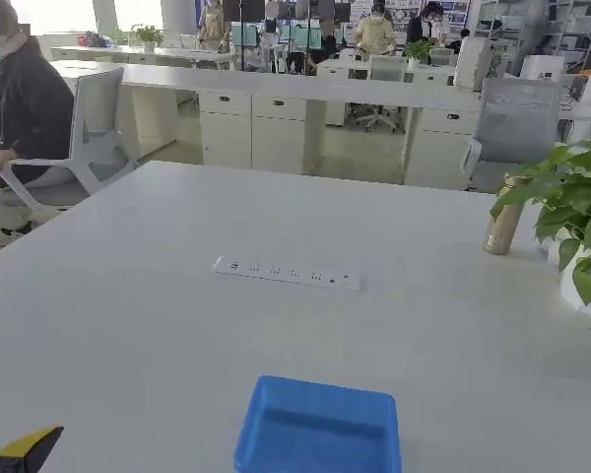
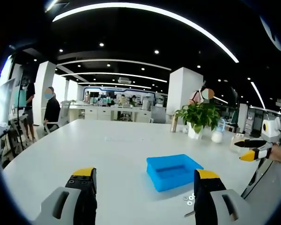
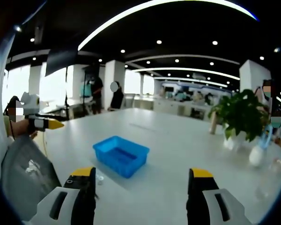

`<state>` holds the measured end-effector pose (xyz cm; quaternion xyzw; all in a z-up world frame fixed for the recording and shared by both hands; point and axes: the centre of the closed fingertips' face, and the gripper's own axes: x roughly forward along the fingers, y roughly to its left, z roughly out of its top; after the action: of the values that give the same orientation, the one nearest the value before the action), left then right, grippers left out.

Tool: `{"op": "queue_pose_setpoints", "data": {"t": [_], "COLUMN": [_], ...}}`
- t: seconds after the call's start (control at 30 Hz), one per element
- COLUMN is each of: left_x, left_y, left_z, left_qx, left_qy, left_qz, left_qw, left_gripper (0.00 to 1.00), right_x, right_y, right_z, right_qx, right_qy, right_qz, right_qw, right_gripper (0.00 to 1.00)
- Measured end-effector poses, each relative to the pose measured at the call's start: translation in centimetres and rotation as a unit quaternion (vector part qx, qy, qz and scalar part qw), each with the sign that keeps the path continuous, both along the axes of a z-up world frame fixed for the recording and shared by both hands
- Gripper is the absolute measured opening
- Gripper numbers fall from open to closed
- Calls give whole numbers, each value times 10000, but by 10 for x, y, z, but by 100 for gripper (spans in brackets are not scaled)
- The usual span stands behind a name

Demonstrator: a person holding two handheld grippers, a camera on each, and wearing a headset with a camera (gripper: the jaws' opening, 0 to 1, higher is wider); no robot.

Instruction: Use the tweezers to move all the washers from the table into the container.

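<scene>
While both tools hang empty above the white table, nothing of the job looks begun. The left gripper points at the blue container, which sits out on the table ahead of it; its jaws are spread wide with nothing between them. Just beside the container's near corner, toward the right jaw, a small cluster of washers lies on the bare tabletop. A thin grey sliver close under them may be the tweezers, but it is too small to tell. Further right, the right gripper is likewise parted and empty in its own view, with the container ahead and slightly left of it and a couple of washers beside its left jaw. From the head view the container's floor reads plain blue, so I judge no washer is inside yet — picking up the tweezers and every transfer remain.
</scene>
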<state>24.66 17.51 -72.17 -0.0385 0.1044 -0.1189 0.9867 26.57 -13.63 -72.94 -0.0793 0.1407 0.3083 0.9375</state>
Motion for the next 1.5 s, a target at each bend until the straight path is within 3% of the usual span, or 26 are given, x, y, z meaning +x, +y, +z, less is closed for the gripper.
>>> {"op": "queue_pose_setpoints", "data": {"t": [1.5], "left_x": [-2], "left_y": [-5], "left_z": [6], "left_qx": [20], "left_qy": [7], "left_qz": [63], "left_qw": [10000], "left_gripper": [85], "right_x": [2], "right_y": [-4], "right_z": [1], "right_qx": [-24], "right_qy": [-70], "right_qz": [-59], "right_qw": [10000], "right_gripper": [78]}}
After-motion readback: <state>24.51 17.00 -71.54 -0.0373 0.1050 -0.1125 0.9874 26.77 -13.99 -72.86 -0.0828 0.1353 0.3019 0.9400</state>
